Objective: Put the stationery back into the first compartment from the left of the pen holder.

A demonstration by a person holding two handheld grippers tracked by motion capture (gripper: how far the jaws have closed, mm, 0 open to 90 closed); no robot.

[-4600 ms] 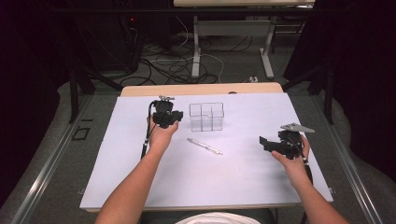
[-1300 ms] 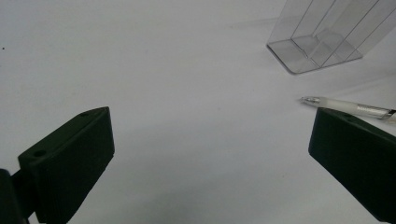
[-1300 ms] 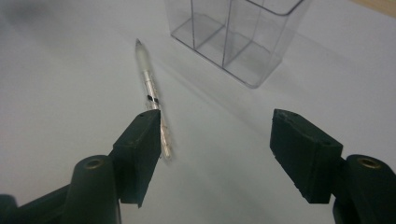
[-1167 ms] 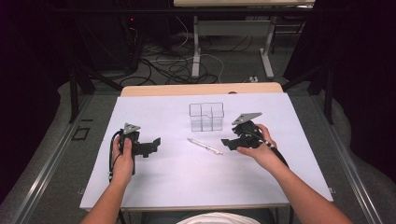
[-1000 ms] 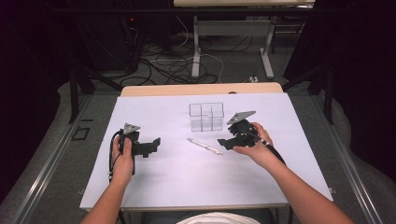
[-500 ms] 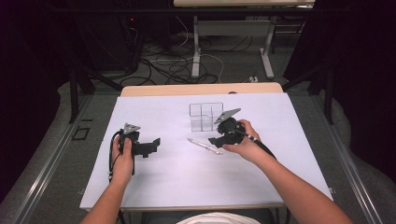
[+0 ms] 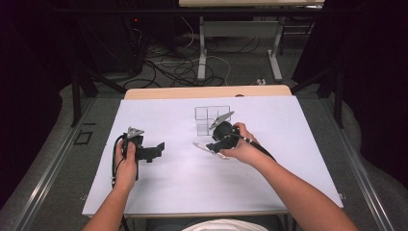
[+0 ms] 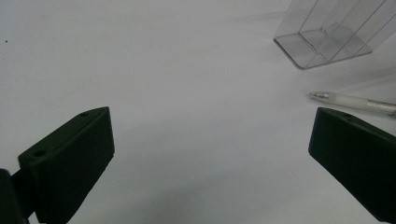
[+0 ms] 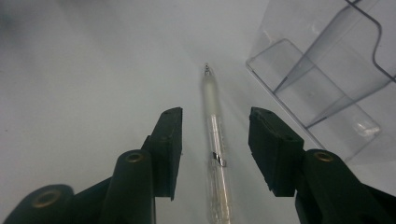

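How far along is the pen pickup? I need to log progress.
Done: the right gripper straddles the pen. In hand: its jaws have just been closing, pads not yet touching. Left: gripping and lifting; the clear organizer alongside holds nothing.

Bare table (image 7: pixel 173 192) all round; only the clear organizer (image 7: pixel 211 118), seemingly just beyond the pen (image 7: pixel 204 147), blocks passage.

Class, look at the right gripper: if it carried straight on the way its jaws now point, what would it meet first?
Most likely the clear pen. In the right gripper view it lies lengthwise between the jaws of the right gripper, which have just been closing without yet touching it. The clear plastic organizer stands off to one side.
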